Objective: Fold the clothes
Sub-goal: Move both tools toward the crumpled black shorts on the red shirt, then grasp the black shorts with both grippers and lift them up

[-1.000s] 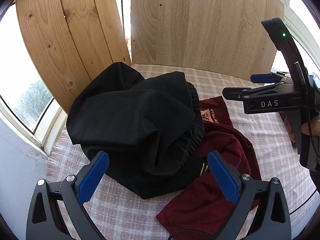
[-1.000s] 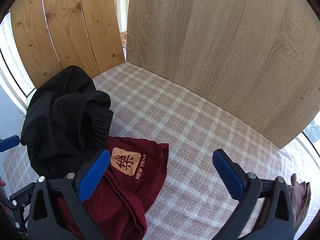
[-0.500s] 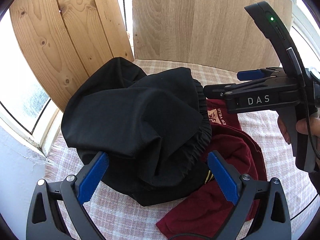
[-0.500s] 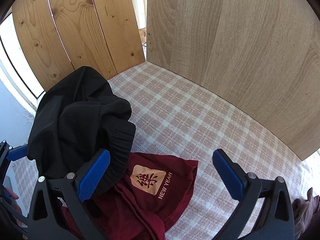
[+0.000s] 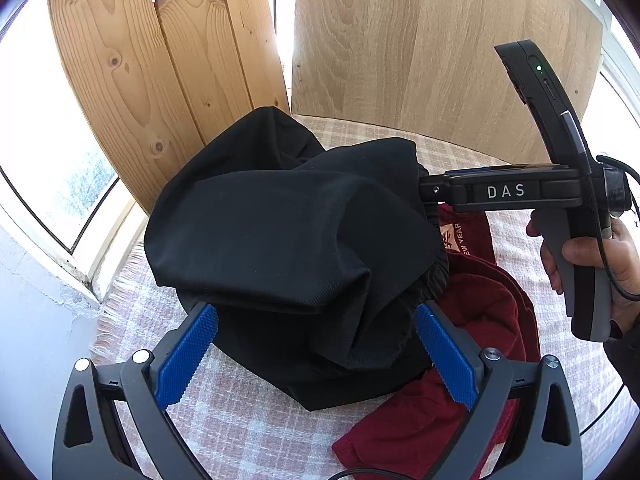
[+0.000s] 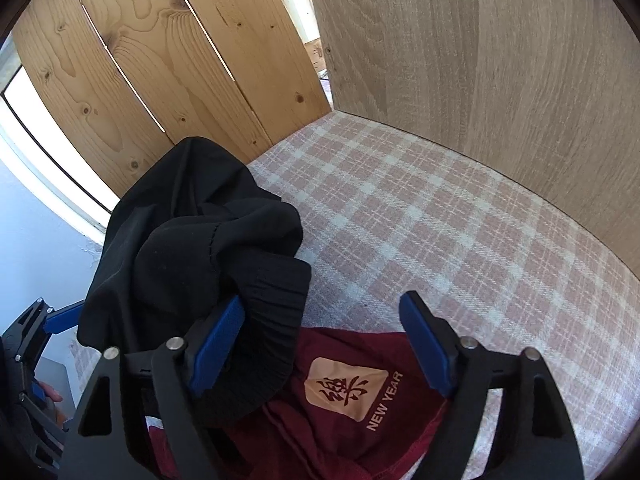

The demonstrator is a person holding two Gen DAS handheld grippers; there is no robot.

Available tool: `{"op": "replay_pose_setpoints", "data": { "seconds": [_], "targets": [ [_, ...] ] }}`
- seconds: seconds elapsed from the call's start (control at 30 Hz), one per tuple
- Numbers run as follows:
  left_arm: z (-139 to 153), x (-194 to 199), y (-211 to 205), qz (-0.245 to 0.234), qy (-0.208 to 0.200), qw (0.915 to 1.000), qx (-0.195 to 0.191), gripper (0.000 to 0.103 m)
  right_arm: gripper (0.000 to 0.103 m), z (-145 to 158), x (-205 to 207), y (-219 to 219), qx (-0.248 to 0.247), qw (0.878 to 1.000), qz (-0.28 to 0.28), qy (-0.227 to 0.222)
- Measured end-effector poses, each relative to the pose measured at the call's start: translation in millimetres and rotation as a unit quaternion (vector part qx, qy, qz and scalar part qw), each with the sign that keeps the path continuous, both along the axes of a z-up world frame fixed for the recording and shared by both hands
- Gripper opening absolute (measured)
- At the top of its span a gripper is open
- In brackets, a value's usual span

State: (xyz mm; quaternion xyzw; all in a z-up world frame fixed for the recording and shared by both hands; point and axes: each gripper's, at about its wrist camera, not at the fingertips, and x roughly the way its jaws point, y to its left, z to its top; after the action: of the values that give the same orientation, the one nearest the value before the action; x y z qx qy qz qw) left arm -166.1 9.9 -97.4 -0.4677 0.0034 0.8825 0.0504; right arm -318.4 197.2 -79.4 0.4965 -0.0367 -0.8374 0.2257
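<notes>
A crumpled black garment (image 5: 288, 232) lies heaped on the checked cloth, and part of it covers a maroon shirt (image 5: 488, 304) with a "NEW YEAR" patch (image 6: 346, 388). My left gripper (image 5: 316, 356) is open, its blue pads either side of the heap's near edge without pressing it. My right gripper (image 6: 320, 344) points down at the black garment's ribbed waistband (image 6: 264, 320). Its jaws are closing. The waistband lies against the left pad, while the right pad is clear of any fabric. In the left wrist view the right gripper's tips are hidden behind the black heap.
The checked tablecloth (image 6: 440, 240) stretches bare to the right and back. Upright wooden boards (image 5: 168, 60) and a wood panel (image 5: 440, 60) wall the far side. A bright window (image 5: 40, 140) is on the left. A person's hand (image 5: 600, 256) holds the right gripper's handle.
The right gripper has moved left and down to the black garment's waistband, and its jaws have narrowed. The left gripper has hardly shifted and is still open.
</notes>
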Motion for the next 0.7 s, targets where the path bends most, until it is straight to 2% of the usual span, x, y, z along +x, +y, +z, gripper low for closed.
{"op": "replay_pose_setpoints", "data": {
  "seconds": [0.03, 0.1, 0.13, 0.17, 0.2, 0.23, 0.3, 0.4, 0.5, 0.7],
  "targets": [
    [-0.8, 0.0, -0.1, 0.0, 0.0, 1.0, 0.0, 0.1, 0.057, -1.5, 0.5, -3.9, 0.007, 1.0, 0.007, -0.001],
    [-1.1, 0.2, -0.6, -0.001, 0.0, 1.0, 0.002, 0.1, 0.053, -4.2, 1.4, -9.8, 0.011, 1.0, 0.02, -0.005],
    [-0.8, 0.2, -1.2, -0.001, 0.001, 1.0, 0.001, 0.1, 0.043, -5.3, 1.9, -12.1, 0.01, 1.0, 0.025, -0.007],
    [-0.5, 0.3, -1.7, 0.0, 0.002, 1.0, 0.001, 0.1, 0.039, -6.4, 2.3, -14.2, 0.008, 0.999, 0.031, -0.009],
    [-0.2, 0.6, -2.0, 0.0, 0.003, 1.0, 0.001, 0.1, 0.028, -7.3, 2.1, -15.4, 0.005, 0.999, 0.035, -0.013],
    [0.2, 1.0, -2.5, 0.001, 0.004, 1.0, 0.001, 0.1, 0.024, -8.3, 1.9, -16.8, 0.004, 0.999, 0.04, -0.019],
    [1.2, 2.7, -4.9, 0.002, 0.004, 1.0, 0.003, 0.1, 0.023, -8.0, 2.4, -17.9, -0.003, 0.999, 0.047, -0.021],
    [1.9, 5.0, -9.6, 0.005, 0.004, 1.0, 0.002, 0.1, 0.009, -2.9, 3.8, -13.7, -0.047, 0.998, 0.047, -0.024],
    [2.0, 7.7, -15.2, 0.01, 0.005, 0.9999, 0.003, 0.1, 0.007, 11.1, 8.2, -3.3, -0.111, 0.992, 0.045, -0.025],
    [0.3, 16.7, -16.6, 0.005, 0.004, 1.0, -0.002, 0.098, 0.007, 35.2, 16.3, -11.3, -0.092, 0.994, 0.056, -0.001]
  ]
}}
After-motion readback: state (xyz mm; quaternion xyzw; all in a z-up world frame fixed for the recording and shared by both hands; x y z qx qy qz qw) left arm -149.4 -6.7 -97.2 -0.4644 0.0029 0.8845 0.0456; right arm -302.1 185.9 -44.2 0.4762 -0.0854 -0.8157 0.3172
